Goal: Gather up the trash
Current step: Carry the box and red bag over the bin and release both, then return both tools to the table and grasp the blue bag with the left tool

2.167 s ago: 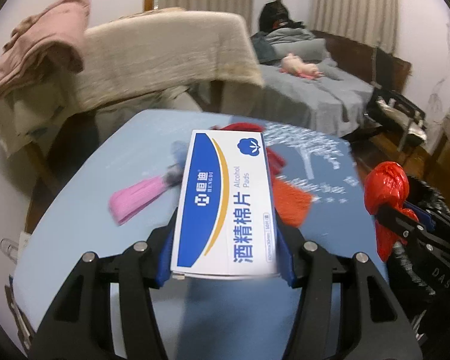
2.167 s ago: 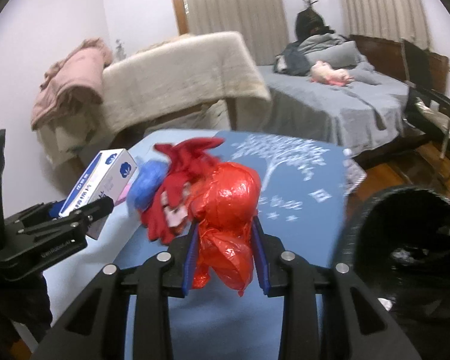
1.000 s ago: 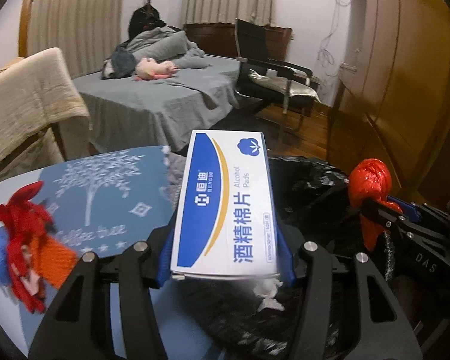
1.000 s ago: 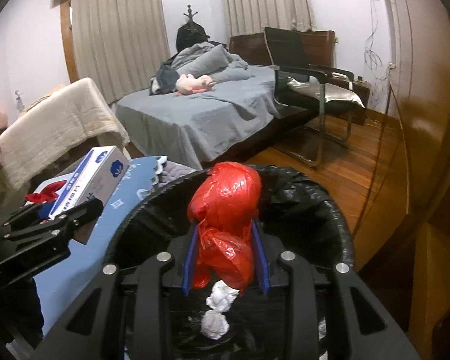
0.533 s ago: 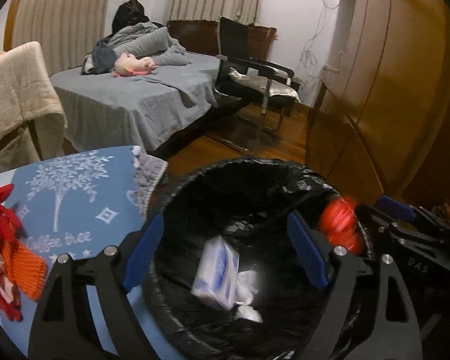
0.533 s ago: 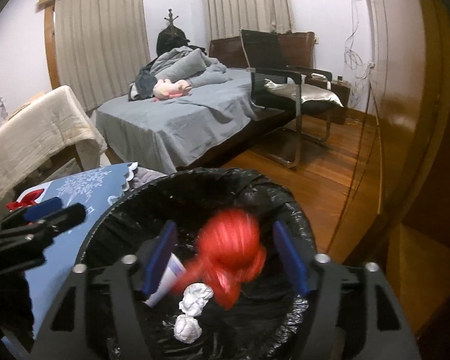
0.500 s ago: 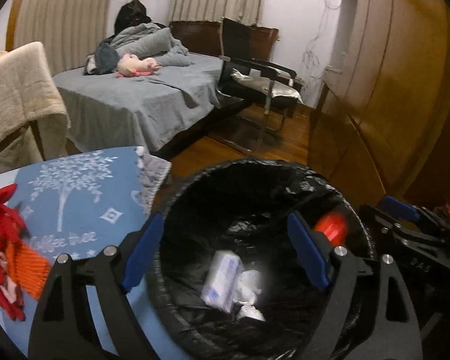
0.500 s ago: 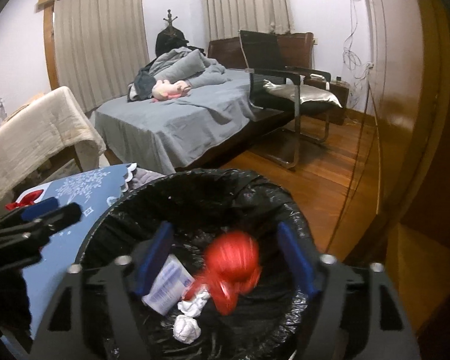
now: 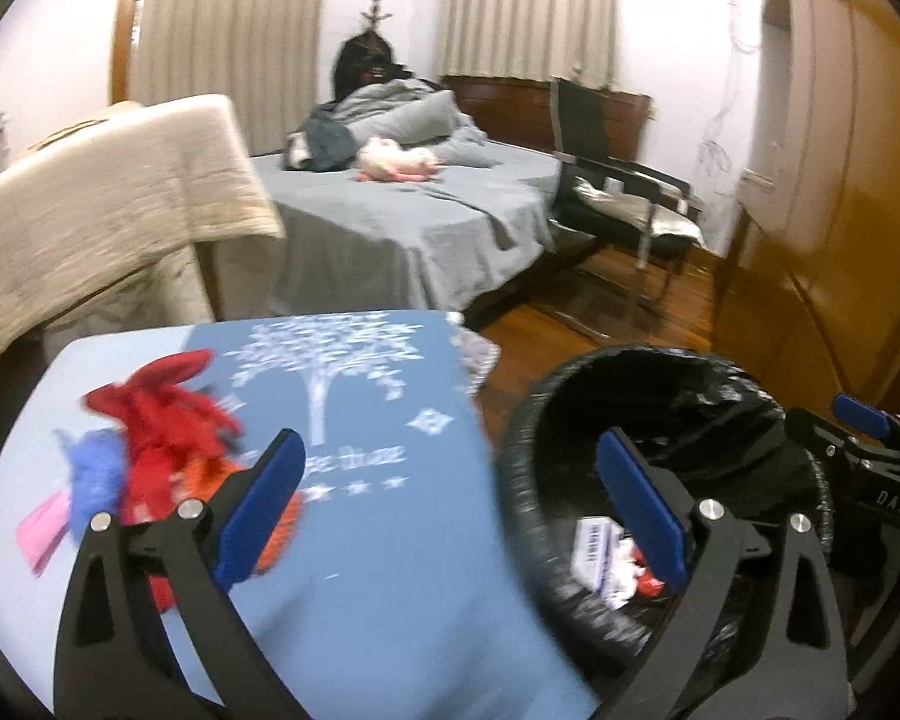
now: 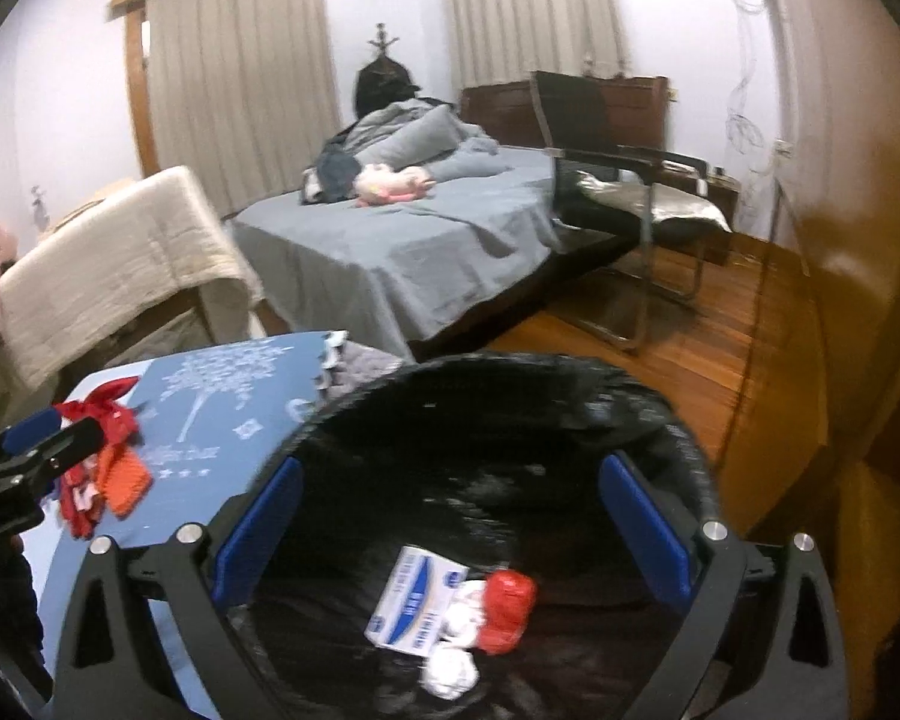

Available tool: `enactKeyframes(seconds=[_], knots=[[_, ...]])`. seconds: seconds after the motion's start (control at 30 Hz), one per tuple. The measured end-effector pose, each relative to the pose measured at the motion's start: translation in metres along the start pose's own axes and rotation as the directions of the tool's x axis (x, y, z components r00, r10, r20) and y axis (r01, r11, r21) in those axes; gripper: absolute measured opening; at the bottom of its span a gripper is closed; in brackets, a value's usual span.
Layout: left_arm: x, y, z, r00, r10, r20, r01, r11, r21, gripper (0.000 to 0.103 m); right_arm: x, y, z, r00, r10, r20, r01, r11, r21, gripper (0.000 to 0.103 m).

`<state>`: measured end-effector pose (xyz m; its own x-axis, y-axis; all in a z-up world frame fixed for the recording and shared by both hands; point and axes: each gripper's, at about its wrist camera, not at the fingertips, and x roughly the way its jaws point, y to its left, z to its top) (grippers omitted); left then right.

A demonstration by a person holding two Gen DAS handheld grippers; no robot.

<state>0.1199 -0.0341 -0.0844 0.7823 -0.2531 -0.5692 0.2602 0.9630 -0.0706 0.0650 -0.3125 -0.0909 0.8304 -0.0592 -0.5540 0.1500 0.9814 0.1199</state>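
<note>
A bin lined with a black bag (image 10: 510, 378) stands beside the blue table (image 9: 360, 540). Inside it lie the white-and-blue alcohol-pad box (image 10: 415, 597), the red plastic wad (image 10: 507, 606) and crumpled white paper (image 10: 450, 669); the box also shows in the left wrist view (image 9: 594, 552). My right gripper (image 10: 450, 516) is open and empty above the bin. My left gripper (image 9: 450, 504) is open and empty over the table edge, left of the bin (image 9: 660, 378). A heap of red, orange, blue and pink scraps (image 9: 150, 450) lies on the table's left side.
A grey bed (image 9: 402, 222) stands behind the table, with a beige-covered piece of furniture (image 9: 102, 192) to its left and a black chair (image 9: 618, 180) on the wooden floor to its right. A wooden wardrobe (image 9: 840, 210) is on the right.
Both grippers opened and dropped the box and the red wad into the bin. The left gripper has since swung left, back over the table.
</note>
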Motion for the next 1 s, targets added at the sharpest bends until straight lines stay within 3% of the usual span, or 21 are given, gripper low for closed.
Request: enactKeyframes(seconds=[0.23, 0.47, 0.7, 1.0], knots=[[-0.029, 0.058, -0.012, 0.986, 0.160, 0.045, -0.159, 0.987, -0.024, 0.095, 0.018, 0.065, 0.004, 0.995, 0.100, -0.015, -0.101, 0.992, -0.074, 0.098], [-0.042, 0.121, -0.026, 0.950, 0.310, 0.051, -0.305, 0.949, -0.082, 0.095, 0.033, 0.121, 0.003, 0.986, 0.165, -0.018, -0.166, 0.977, -0.135, 0.098], [-0.030, 0.167, -0.038, 0.929, 0.370, 0.015, -0.364, 0.920, -0.143, 0.093, 0.052, 0.166, -0.004, 0.978, 0.209, -0.023, -0.210, 0.962, -0.174, 0.098], [0.005, 0.195, -0.047, 0.925, 0.377, -0.048, -0.380, 0.907, -0.182, 0.081, 0.075, 0.204, -0.015, 0.972, 0.226, -0.062, -0.234, 0.948, -0.217, 0.098]])
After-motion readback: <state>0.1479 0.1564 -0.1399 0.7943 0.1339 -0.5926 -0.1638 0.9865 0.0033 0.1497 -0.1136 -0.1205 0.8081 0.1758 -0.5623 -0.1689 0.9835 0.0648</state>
